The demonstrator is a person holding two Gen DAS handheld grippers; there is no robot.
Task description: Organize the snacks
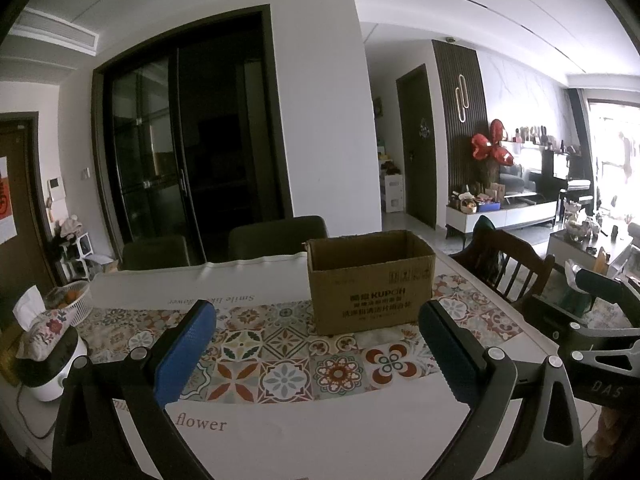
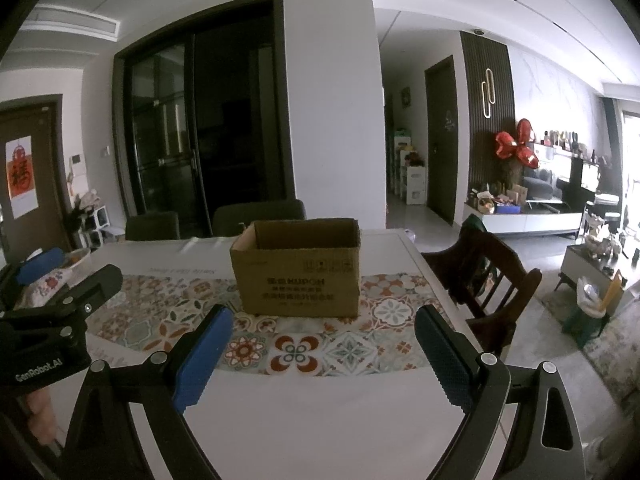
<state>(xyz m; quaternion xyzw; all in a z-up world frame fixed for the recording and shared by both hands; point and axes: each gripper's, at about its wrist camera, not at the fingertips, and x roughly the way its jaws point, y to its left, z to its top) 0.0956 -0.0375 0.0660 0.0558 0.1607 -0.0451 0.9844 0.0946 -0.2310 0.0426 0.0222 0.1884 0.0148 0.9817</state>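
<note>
Cardboard box [image 1: 370,282] sits upright on the table [image 1: 320,432], open at the top, on the far part of the patterned tile-print mat [image 1: 280,364]. No snacks are visible in either view; the box interior cannot be seen from this height.

Left gripper [image 1: 316,350] hovers above the near white part of the table, released — blue pads [image 1: 186,350] spread wide with nothing between them. The box lies ahead and slightly to the right of its centre line, well apart from the fingertips.

Right gripper [image 2: 324,356] is likewise spread open and empty, over the near table edge, with the box almost straight ahead.

View differences:
- Left wrist view shows printed lettering on the table cover ("flower") near the camera, a tissue box [image 1: 42,326] in floral fabric resting on a white appliance [image 1: 56,368] at the far left, and a white basket [image 1: 70,300] behind it. The right gripper's black frame enters at the right edge.
- Right wrist view shows the left gripper's body at the left edge, marked "GenRobot.AI", one blue pad raised in front of the floral tissue box. It also shows more of the wooden chair [image 2: 486,280] at the table's right side — and floor beyond.

Both views show two dark chairs [image 1: 276,236] behind the table and dark sliding doors [image 1: 188,140].
</note>
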